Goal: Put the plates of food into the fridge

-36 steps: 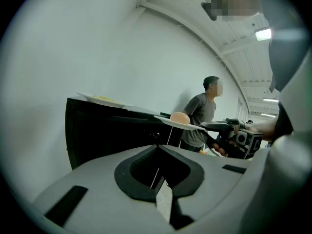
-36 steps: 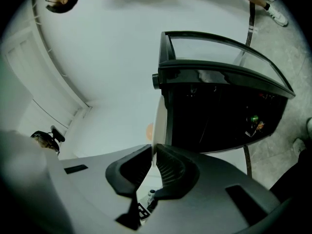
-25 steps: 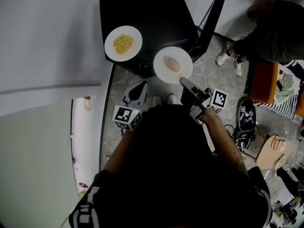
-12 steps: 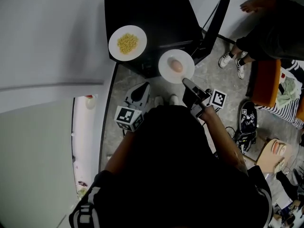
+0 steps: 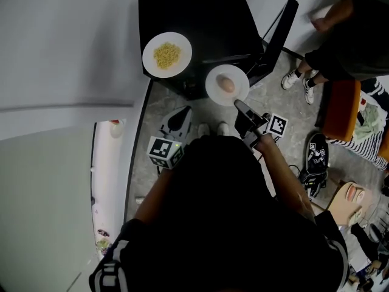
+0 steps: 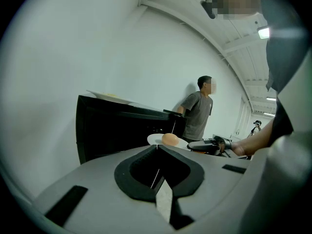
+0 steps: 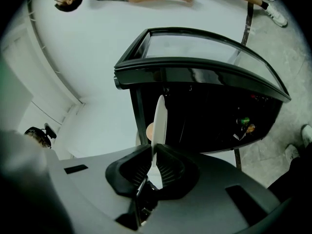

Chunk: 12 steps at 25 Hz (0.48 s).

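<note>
A white plate [image 5: 227, 84] carrying a round tan piece of food hangs in front of the black fridge [image 5: 194, 17]. My right gripper [image 5: 236, 103] is shut on its near rim. In the right gripper view the plate [image 7: 160, 121] stands edge-on, clamped between the ribbed pads [image 7: 167, 169], with the fridge's dark open inside [image 7: 214, 116] behind it. A second white plate [image 5: 167, 55] with yellow food sits on the fridge top. My left gripper [image 5: 181, 111] hovers low, left of the held plate. It is shut and empty [image 6: 157, 147] and faces the fridge [image 6: 112, 126] and the held plate [image 6: 168, 139].
The fridge door [image 5: 276, 35] stands open to the right of the held plate. A person [image 5: 346, 35] stands at the far right beside an orange seat [image 5: 337, 105]. A white wall [image 5: 61, 53] runs along the left. Shoes and bags lie on the floor at right.
My right gripper has lowered the plate a little in front of the fridge. The left gripper has not moved.
</note>
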{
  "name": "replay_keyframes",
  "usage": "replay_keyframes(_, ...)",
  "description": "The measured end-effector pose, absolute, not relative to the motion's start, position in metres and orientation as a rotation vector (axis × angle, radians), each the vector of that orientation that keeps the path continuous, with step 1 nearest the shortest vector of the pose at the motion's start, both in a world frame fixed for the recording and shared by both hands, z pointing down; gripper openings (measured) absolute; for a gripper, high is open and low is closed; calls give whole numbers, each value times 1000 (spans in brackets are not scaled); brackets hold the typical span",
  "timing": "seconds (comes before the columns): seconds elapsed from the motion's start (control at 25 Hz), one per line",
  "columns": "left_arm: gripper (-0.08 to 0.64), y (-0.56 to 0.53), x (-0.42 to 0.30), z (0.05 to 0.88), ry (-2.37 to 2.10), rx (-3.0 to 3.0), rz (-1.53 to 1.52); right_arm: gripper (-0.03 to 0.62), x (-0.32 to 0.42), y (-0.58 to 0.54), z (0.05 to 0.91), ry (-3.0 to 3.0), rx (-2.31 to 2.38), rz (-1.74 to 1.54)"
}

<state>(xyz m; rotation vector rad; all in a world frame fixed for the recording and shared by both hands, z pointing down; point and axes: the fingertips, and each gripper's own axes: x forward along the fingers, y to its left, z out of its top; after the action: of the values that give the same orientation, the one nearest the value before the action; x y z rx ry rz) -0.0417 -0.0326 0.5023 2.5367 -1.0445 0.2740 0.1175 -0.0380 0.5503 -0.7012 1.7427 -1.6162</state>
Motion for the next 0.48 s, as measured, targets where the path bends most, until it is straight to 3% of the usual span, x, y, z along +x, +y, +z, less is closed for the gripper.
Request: replay_keyframes(0.48,23,-34,-54,508,-1078,2511,285,44,120,-56,576,1761,-731,-1614)
